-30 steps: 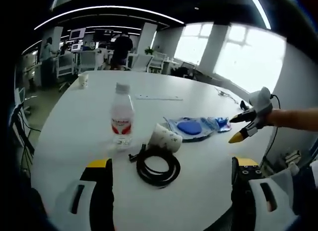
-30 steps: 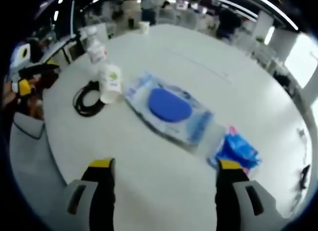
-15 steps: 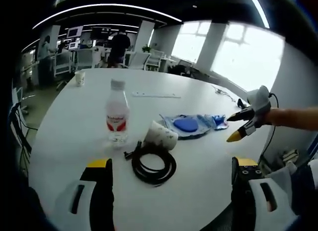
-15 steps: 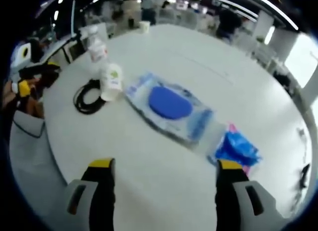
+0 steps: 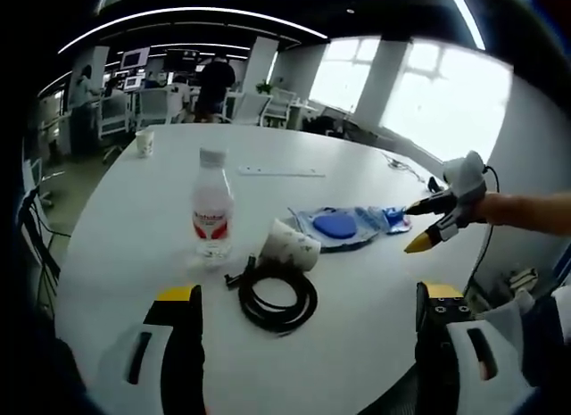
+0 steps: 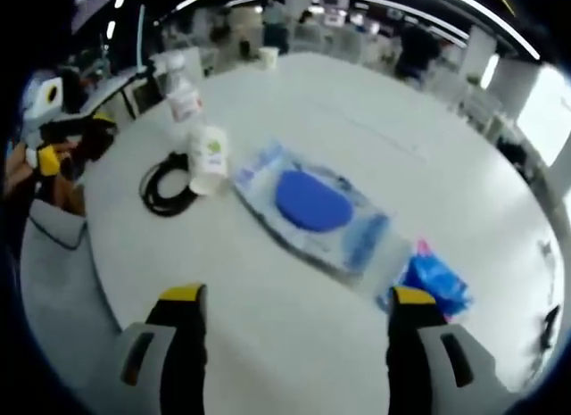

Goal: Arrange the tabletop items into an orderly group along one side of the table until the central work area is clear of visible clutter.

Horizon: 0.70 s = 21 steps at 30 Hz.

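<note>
Ahead, wipes pack (image 6: 314, 207) beyond open right tool (image 6: 293, 321)

White table (image 5: 134, 219), clear bottle (image 5: 213, 217) with red label, black coiled cable (image 5: 277, 296), blue-lidded wipes pack (image 6: 311, 203), yellow-tipped gripper jaws.

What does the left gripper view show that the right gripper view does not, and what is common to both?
Left gripper view alone: big bright windows and the right gripper hovering open at the table's right edge.

Right gripper view alone: the left gripper at the left edge, too dim to read its jaws.

Both: the white round table, the water bottle, the paper cup lying on its side, the coiled black cable, the wipes pack and the small blue packet.
</note>
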Each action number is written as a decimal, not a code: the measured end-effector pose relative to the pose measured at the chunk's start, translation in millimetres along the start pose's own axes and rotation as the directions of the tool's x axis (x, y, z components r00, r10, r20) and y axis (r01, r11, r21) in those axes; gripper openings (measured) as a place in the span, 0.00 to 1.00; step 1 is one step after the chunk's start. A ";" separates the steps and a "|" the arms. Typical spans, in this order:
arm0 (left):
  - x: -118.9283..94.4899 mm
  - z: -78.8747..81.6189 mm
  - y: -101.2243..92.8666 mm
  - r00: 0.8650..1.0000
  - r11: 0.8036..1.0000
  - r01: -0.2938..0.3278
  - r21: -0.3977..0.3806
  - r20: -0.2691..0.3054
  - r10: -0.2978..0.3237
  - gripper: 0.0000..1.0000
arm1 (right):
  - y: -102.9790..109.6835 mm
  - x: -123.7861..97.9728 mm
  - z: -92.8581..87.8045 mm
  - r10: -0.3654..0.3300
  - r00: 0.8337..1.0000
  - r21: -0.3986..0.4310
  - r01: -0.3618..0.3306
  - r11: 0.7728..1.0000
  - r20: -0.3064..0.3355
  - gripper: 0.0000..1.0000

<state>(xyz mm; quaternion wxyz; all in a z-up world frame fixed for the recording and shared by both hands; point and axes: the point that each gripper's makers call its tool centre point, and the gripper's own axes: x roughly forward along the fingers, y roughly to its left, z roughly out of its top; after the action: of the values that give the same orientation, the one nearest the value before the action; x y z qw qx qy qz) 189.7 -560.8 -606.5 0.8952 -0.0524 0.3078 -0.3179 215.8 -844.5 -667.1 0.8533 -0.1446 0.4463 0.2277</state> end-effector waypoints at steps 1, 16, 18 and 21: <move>-0.6 -0.4 0.6 1.000 1.000 -0.003 -0.001 0.000 0.003 0.99 | 1.2 -0.5 0.6 0.003 1.000 -0.002 -0.003 1.000 0.002 0.81; -9.3 -8.6 4.0 1.000 1.000 -0.025 -0.012 -0.004 0.025 0.99 | 2.4 -0.6 8.7 0.033 0.998 -0.009 -0.032 0.999 0.045 0.80; -9.8 -8.0 7.4 1.000 0.999 -0.027 -0.019 0.004 0.027 0.99 | 2.8 -1.3 9.1 0.035 0.998 -0.006 -0.034 0.999 0.051 0.80; -8.1 -9.6 10.2 1.000 0.999 -0.024 -0.037 0.005 0.024 0.99 | 9.4 -3.6 6.8 0.041 0.998 -0.007 -0.041 0.999 0.055 0.80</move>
<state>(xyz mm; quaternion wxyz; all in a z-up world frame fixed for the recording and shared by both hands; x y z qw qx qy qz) 184.7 -546.8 -613.0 0.8987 -0.0662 0.3119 -0.3012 213.8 -834.4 -660.7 0.8600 -0.1316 0.4250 0.2502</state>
